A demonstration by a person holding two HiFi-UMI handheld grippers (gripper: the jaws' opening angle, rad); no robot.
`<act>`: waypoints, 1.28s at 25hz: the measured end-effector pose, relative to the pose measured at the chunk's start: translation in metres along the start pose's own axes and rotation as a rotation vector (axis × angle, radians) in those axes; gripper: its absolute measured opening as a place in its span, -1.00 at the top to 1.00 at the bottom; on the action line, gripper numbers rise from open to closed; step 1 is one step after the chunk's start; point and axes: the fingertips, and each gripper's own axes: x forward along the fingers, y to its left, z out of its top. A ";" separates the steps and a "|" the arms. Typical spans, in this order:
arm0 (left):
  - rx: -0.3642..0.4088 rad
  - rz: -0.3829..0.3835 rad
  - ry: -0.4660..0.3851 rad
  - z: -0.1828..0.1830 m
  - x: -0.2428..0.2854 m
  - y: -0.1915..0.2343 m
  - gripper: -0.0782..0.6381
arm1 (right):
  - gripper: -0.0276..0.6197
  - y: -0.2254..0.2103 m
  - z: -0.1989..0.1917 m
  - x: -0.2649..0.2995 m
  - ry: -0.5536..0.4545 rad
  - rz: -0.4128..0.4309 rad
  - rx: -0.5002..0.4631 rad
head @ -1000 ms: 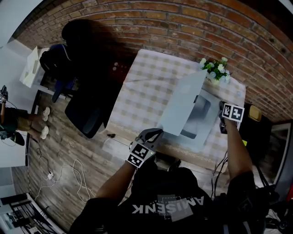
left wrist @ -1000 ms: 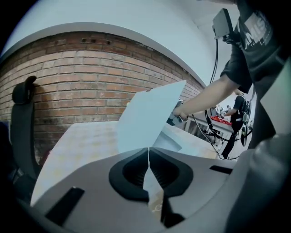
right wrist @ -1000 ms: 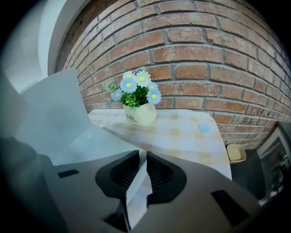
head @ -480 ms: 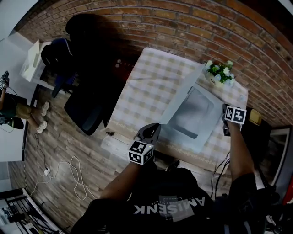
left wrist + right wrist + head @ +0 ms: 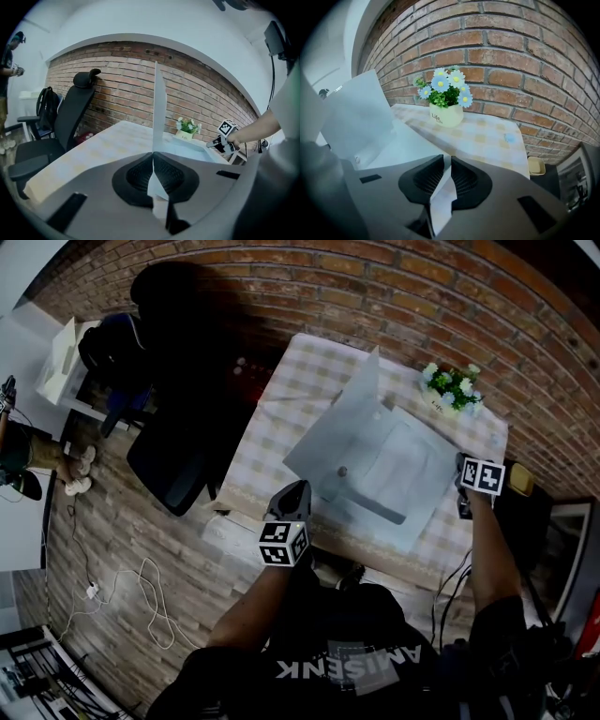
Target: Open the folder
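Fingers of the left gripper clamp the folder's raised cover while the right gripper pins its base at the worktop's three o'clock side; a smooth, untugged swing toward nine o'clock should lay it flat.

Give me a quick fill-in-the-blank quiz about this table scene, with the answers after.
Both the left gripper and the right gripper are shut on the pale ____. The flower pot stands in front of a ____ wall. The office chair beside the table is ____ in colour.
Missing words: folder; brick; black.
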 end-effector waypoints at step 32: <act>0.833 0.289 0.272 -0.045 0.052 0.087 0.04 | 0.68 0.003 0.002 -0.002 -0.004 -0.038 -0.015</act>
